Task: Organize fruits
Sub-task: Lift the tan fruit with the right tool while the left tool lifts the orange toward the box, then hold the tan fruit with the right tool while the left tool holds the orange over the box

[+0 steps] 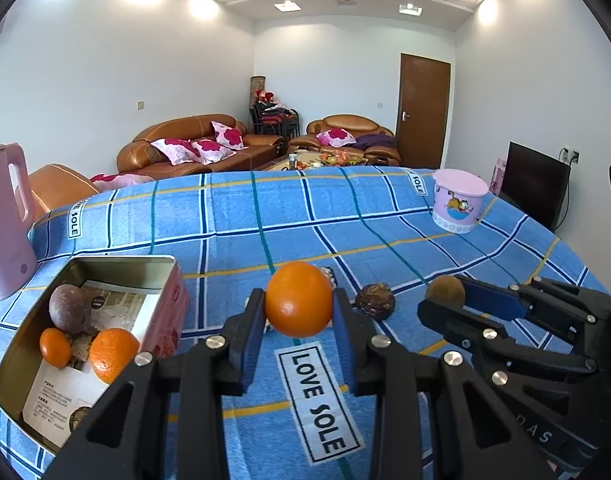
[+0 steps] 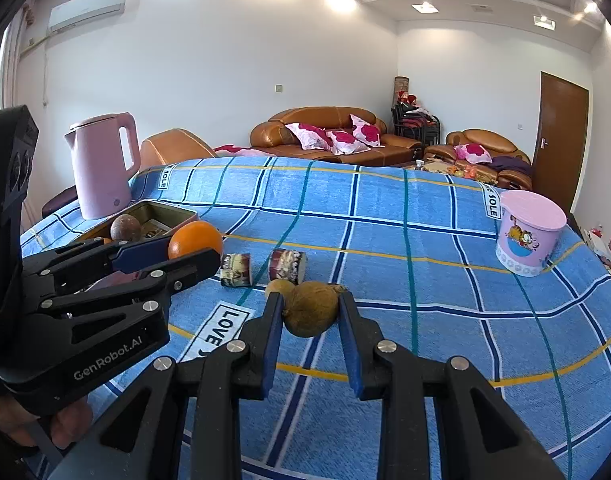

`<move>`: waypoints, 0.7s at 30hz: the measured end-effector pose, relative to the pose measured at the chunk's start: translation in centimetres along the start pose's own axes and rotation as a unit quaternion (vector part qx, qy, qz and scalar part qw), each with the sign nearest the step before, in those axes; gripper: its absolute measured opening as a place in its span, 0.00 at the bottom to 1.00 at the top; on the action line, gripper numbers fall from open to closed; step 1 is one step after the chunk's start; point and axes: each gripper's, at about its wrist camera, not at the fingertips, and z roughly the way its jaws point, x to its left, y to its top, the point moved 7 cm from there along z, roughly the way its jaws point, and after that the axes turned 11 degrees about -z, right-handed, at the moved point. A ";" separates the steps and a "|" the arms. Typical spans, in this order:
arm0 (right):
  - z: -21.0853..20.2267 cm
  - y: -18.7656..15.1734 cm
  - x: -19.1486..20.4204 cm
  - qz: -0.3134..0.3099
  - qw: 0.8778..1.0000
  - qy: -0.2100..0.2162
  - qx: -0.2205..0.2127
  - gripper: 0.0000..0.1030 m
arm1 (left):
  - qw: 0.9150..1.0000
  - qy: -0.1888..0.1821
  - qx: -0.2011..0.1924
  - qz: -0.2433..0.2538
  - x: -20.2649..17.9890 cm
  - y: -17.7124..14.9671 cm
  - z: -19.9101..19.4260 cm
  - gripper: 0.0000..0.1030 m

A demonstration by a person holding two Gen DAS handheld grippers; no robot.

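I am holding a round orange fruit [image 1: 298,299] in my left hand-held gripper [image 1: 298,308], its blue-padded fingers [image 1: 252,340] pressing on both sides of it, lifted above the blue checked cloth [image 1: 265,216] covering the desk. In the right wrist view the same orange fruit [image 2: 195,240] is showing at the tip of that left hand-held gripper [image 2: 185,252], just beside the open rectangular metal tin [image 2: 165,210].

My right hand-held gripper [image 2: 311,312] is closing on a brown, rough-skinned round fruit [image 2: 311,312], one pad touching each side; whether it is resting on the cloth or just off it, I cannot tell. A second, smaller brownish fruit [image 2: 279,286] is sitting just behind it, touching it on the left. In the left wrist view the right hand-held gripper [image 1: 445,300] is coming in from the right with that brown fruit [image 1: 445,292] at its tip.

The metal tin [image 1: 117,262] is lying to the left on the cloth, lined with printed paper, and is holding a dull purple round fruit [image 1: 69,308] and two smaller orange fruits [image 1: 113,354], with something dark at its near end that I cannot make out. Two short cylindrical printed packets [image 2: 287,266] are lying on the cloth beyond the grippers. A pink electric kettle [image 2: 101,164] is standing behind the tin, and a pink cartoon-printed lidded tub [image 2: 529,232] is standing well apart at the far right.
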 end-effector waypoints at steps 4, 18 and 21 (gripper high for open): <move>0.0 0.6 0.6 -0.005 1.000 0.003 -0.003 0.29 | 1.000 0.005 0.000 -0.007 0.9 0.3 -0.2 0.33; 1.5 3.4 5.2 -0.031 0.999 0.041 -0.009 0.29 | 0.999 0.040 -0.012 -0.025 6.0 1.9 -2.2 0.33; 2.0 4.0 6.5 -0.035 0.998 0.053 -0.011 0.29 | 0.998 0.059 -0.014 -0.026 7.9 2.1 -2.5 0.33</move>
